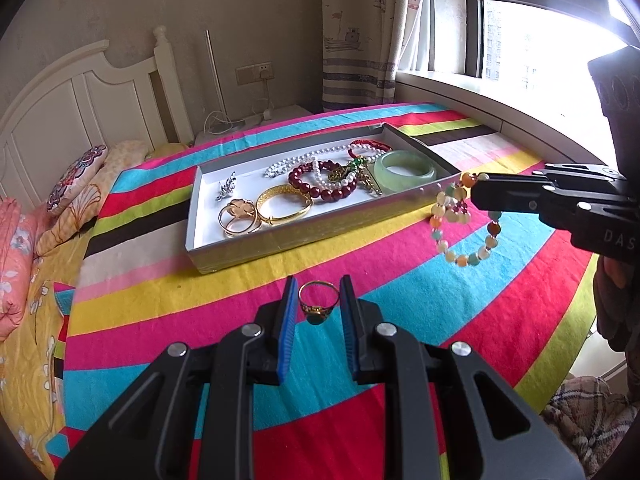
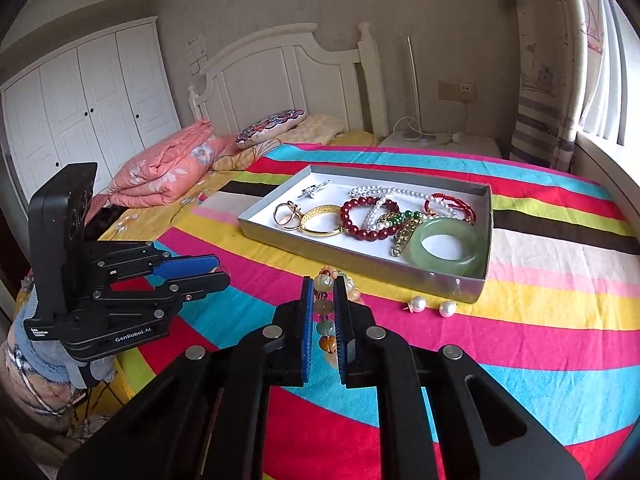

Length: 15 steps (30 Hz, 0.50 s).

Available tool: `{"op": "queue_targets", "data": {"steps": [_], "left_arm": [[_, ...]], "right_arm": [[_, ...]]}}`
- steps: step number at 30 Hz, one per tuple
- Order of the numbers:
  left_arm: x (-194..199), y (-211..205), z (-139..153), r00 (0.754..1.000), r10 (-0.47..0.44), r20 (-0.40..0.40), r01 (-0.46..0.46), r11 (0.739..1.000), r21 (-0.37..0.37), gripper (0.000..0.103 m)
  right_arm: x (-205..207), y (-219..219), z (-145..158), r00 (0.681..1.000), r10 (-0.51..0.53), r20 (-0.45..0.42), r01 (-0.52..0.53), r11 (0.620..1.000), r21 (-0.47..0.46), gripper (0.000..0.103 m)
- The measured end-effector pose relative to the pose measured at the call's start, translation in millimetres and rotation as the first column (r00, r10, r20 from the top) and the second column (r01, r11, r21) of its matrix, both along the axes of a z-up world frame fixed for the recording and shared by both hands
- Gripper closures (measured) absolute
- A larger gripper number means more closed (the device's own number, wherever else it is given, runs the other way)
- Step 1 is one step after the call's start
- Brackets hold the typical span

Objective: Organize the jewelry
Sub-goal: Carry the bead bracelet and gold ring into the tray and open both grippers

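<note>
On the body of the left gripper (image 2: 218, 270), seen from the right wrist camera, white lettering reads "GenRobot.AI", with a smaller three-line label above it too fine to read. The right gripper (image 1: 478, 184) shows the letters "DAS" on its body, cut off at the frame edge. The right gripper's fingers are clamped on a pastel beaded bracelet (image 1: 464, 220), which hangs in the air just beside the near right corner of the grey jewelry box (image 1: 208, 256). The left gripper's fingers stand apart, with a gold ring (image 1: 318, 300) lying on the striped bedspread (image 1: 400, 288) between them, untouched. Two pearl earrings (image 2: 432, 306) lie on the bedspread just beside the box's near wall.
</note>
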<state>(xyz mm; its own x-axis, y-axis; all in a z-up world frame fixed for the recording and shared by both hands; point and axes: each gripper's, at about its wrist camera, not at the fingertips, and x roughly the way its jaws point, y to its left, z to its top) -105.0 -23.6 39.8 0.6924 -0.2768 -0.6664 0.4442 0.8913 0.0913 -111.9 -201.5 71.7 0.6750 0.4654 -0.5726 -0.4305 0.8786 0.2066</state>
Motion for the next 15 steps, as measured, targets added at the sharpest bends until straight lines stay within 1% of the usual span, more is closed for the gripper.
{"op": "queue_targets", "data": {"steps": [8,15], "left_arm": [[17.9,-5.2,13.5,1.0,0.006,0.018,-0.006,1.0,0.005,0.082],[43.7,-12.2,26.6,1.0,0.018,0.025,-0.018,1.0,0.003,0.082]], "right_arm": [[19.5,11.2,4.6,1.0,0.008,0.021,-0.008,0.999,-0.036,0.092],[44.1,13.7,14.7,0.999,-0.001,0.046,0.002,1.0,-0.028,0.092]]}}
